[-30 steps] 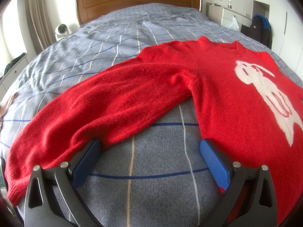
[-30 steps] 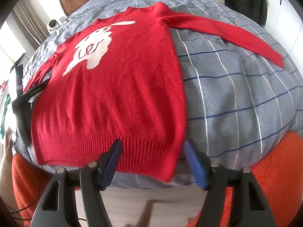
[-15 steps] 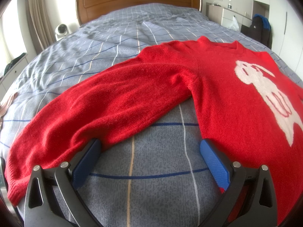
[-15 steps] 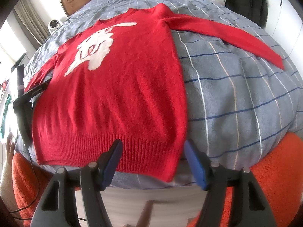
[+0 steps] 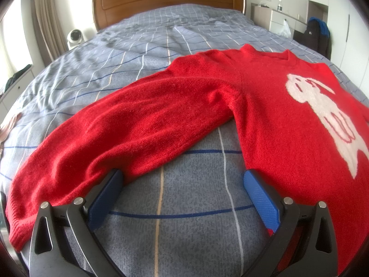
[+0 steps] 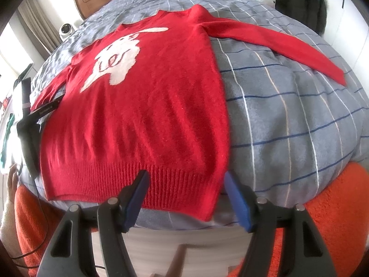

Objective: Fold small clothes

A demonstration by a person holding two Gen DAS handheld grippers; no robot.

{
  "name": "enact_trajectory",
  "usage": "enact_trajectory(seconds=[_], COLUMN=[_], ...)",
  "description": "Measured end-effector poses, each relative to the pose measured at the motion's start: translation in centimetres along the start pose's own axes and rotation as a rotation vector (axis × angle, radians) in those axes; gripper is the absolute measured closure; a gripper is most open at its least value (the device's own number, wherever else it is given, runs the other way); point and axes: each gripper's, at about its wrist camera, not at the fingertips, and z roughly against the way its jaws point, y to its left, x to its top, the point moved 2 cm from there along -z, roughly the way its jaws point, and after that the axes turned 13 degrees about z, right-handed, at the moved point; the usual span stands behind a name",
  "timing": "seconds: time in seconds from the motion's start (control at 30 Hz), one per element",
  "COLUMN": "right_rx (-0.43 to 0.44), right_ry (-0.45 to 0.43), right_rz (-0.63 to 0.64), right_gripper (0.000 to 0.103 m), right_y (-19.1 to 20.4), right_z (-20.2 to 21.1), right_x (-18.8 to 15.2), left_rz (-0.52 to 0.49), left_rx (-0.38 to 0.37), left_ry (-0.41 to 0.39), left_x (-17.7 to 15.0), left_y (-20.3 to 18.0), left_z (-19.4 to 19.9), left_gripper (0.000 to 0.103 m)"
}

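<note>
A red knit sweater (image 6: 147, 106) with a white animal motif lies flat, front up, on the bed. In the left wrist view its left sleeve (image 5: 129, 133) stretches toward me. My left gripper (image 5: 182, 184) is open over the bare cover between that sleeve and the sweater body (image 5: 288, 124), its left finger touching the sleeve edge. My right gripper (image 6: 186, 184) is open at the ribbed hem (image 6: 161, 184), straddling the sweater's lower right corner. The other sleeve (image 6: 276, 43) lies spread out to the right.
The bed has a grey-blue checked cover (image 6: 288, 120) and a wooden headboard (image 5: 166, 2). An orange blanket (image 6: 334, 207) hangs at the bed's near edge. The left gripper's body (image 6: 30, 136) shows at the sweater's left side. A dresser (image 5: 276, 20) and dark bag (image 5: 318, 37) stand far right.
The right gripper view has shifted slightly, with the hem sitting a little deeper between its fingers. The left gripper has not moved.
</note>
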Motion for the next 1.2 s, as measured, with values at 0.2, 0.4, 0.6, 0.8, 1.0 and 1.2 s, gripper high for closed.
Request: enact_trajectory(seconds=[0.2,0.4,0.6,0.8,1.0,1.2], right_rx=[0.005,-0.005,-0.009,-0.005,-0.008,-0.004], right_ry=[0.01,0.004,0.015,0.017,0.017,0.021], right_rz=[0.016,0.043,0.025,0.041,0.03,0.032], right_gripper=[0.036,0.036,0.036,0.036,0.036,0.036], right_y=[0.4,1.0,0.6,1.0,0.9,0.9], right_z=[-0.3,0.0,-0.3,-0.5,-0.6,-0.7], right_x=[0.2,0.3,0.3,0.3,0.3,0.3], left_rz=[0.0,0.0,0.0,0.0,0.0,0.0], left_rx=[0.0,0.0,0.0,0.0,0.0,0.0], left_ry=[0.0,0.0,0.0,0.0,0.0,0.0], left_x=[0.0,0.0,0.0,0.0,0.1,0.1], left_y=[0.0,0.0,0.0,0.0,-0.1,-0.1], left_z=[0.0,0.0,0.0,0.0,0.0,0.0], left_gripper=[0.0,0.0,0.0,0.0,0.0,0.0])
